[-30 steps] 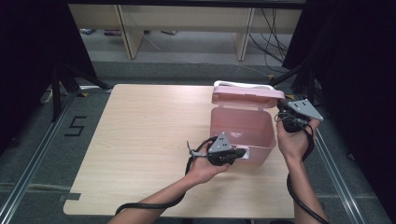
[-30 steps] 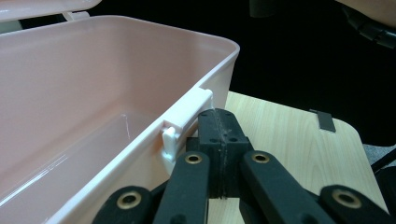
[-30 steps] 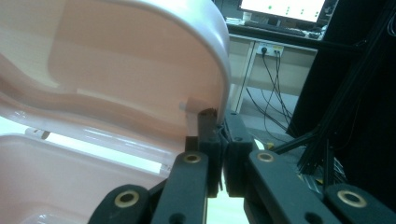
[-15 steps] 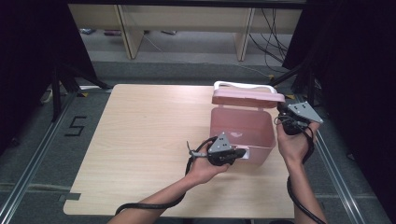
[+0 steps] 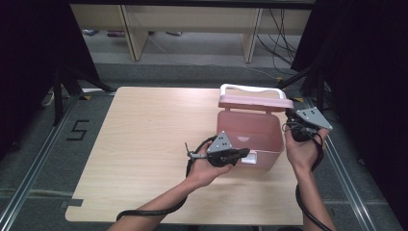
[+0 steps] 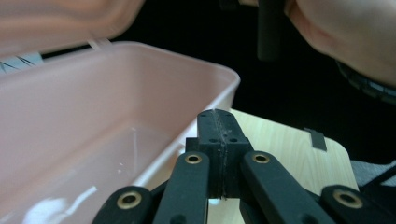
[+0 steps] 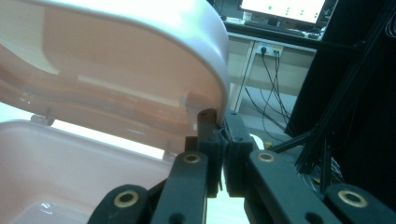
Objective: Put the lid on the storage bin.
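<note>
A pink plastic box (image 5: 250,130) stands at the right of the wooden table (image 5: 144,144). Its lid (image 5: 255,102), with a white handle (image 5: 250,89), hangs partly raised above the rim. My right gripper (image 5: 291,118) is at the lid's right end; in the right gripper view it (image 7: 217,114) is shut on the lid's (image 7: 140,60) edge, above the box (image 7: 70,154). My left gripper (image 5: 244,153) rests against the box's front wall by the white latch. In the left gripper view it (image 6: 218,116) is shut with nothing between the jaws, beside the box's rim (image 6: 140,74).
The box looks empty inside. It sits close to the table's right edge, with dark floor beyond. Wooden shelving (image 5: 192,24) and cables stand past the far edge. The right hand (image 6: 345,32) hovers over the far corner in the left gripper view.
The lid has risen further from the box rim, and the right gripper has moved up a little with it. The left gripper has stayed at the box's front.
</note>
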The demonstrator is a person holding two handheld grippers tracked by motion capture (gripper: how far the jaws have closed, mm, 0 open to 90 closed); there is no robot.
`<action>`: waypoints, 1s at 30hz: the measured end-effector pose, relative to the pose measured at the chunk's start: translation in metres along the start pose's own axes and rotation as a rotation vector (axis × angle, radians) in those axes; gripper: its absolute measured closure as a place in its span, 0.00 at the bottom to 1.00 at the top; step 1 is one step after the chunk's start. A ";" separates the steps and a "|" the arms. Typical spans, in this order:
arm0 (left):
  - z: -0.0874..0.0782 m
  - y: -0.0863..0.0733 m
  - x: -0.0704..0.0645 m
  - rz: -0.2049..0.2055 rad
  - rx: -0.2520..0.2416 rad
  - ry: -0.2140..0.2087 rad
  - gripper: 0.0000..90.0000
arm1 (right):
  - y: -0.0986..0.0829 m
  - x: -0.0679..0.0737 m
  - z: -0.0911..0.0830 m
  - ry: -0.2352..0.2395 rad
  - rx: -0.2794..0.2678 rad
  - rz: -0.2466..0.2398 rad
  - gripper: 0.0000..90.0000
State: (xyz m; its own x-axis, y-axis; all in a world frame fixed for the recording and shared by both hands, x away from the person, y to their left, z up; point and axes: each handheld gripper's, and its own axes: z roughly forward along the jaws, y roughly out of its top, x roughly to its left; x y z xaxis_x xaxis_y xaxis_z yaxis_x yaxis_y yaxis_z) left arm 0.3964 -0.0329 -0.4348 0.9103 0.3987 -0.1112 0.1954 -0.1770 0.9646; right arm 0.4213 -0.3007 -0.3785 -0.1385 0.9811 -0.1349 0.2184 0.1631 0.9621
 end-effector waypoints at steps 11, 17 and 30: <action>-0.024 0.022 0.027 -0.037 -0.056 0.080 1.00 | -0.004 0.003 -0.004 -0.013 0.001 0.015 0.98; -0.030 0.027 0.035 -0.063 -0.078 0.102 1.00 | -0.007 0.002 -0.006 -0.003 0.002 -0.006 0.98; -0.035 0.031 0.041 -0.070 -0.101 0.127 1.00 | -0.017 0.004 -0.014 0.007 0.015 0.008 0.97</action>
State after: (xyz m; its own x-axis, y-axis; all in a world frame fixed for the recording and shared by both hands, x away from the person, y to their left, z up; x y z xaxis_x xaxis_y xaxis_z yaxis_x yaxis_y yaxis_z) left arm 0.4271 0.0098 -0.4010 0.8410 0.5185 -0.1544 0.2136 -0.0561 0.9753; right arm 0.4040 -0.3010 -0.3919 -0.1433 0.9816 -0.1258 0.2338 0.1571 0.9595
